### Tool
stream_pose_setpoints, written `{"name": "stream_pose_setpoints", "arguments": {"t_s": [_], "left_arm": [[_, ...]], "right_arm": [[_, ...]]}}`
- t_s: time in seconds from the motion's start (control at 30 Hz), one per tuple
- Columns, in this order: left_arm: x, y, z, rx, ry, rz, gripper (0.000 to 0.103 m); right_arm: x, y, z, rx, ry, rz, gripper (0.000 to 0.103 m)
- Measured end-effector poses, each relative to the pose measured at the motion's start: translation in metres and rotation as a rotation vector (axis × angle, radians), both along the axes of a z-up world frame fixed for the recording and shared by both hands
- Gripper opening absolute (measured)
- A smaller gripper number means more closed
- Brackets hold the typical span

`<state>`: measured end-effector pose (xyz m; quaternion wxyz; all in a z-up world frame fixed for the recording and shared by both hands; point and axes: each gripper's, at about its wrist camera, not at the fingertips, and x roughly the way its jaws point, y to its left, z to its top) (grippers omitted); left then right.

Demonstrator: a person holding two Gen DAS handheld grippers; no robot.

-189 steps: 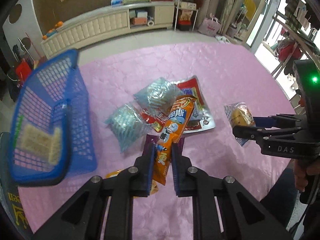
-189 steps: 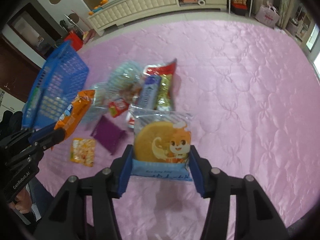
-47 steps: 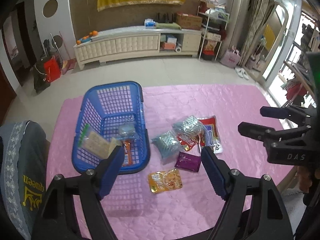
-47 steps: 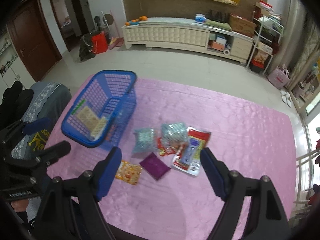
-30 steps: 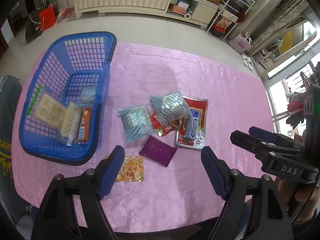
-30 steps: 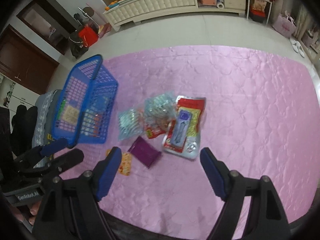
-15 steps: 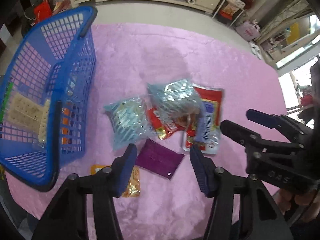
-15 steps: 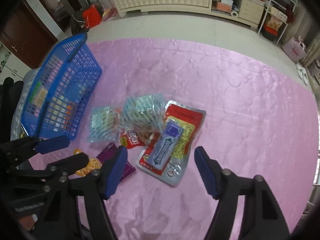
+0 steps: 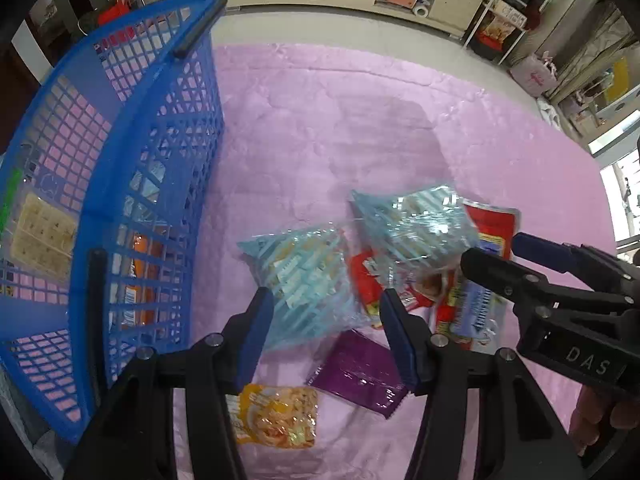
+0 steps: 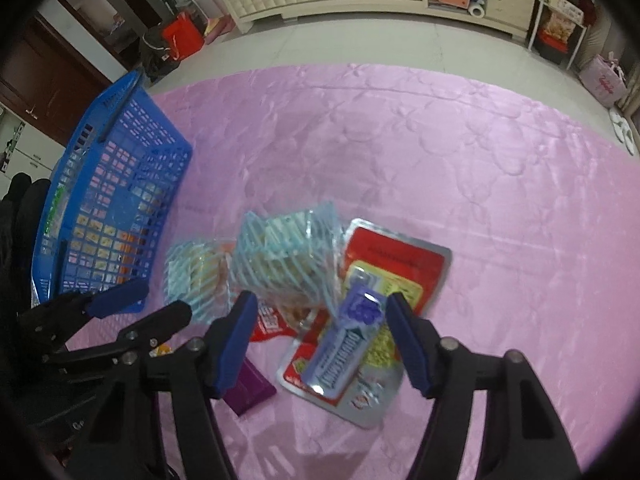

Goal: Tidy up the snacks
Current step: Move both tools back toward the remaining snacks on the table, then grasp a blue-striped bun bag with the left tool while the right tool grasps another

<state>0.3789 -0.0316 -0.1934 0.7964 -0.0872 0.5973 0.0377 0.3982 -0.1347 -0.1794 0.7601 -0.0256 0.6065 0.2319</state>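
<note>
Snacks [image 9: 400,280] heaped mid-tablecloth [image 9: 360,120], right of blue basket [image 9: 176,184] at left edge. Since second ago both grippers brought down close over pile, jaws narrowed from wide; next pair of pickups judged imminent. Left gripper [image 9: 326,332] half open, nothing pinched, striped blue bag [image 9: 304,276] and purple packet [image 9: 360,372] seen between fingers. Right gripper [image 10: 318,344] closing, blue bar [image 10: 344,352] framed between fingers, not yet pressed. Basket holds cracker packs [image 9: 40,232] and orange pack [image 9: 140,280].
</note>
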Motion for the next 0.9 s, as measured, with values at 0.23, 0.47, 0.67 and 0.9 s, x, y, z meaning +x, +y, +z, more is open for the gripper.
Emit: {"name": "stream_pose_setpoints", "arguments": {"t_s": [0.23,0.47,0.67,0.9], "left_arm": [[0.007,0.004,-0.015,-0.028,0.005,0.021,0.053],[0.022,-0.003,-0.024,0.045,0.026,0.005,0.053],[0.024,-0.002,-0.039,0.044,0.061,0.006,0.059],[0.019,0.006,-0.044,-0.005,0.034,0.018,0.055]], "right_arm": [[0.015,0.021,-0.010,0.007,0.038,0.031,0.068],[0.028,0.048,-0.021,-0.066,0.066,0.065,0.068],[0.042,0.065,-0.028,-0.114,0.093,0.082,0.071],[0.037,0.083,-0.040,-0.175,0.049,0.127,0.074]]}}
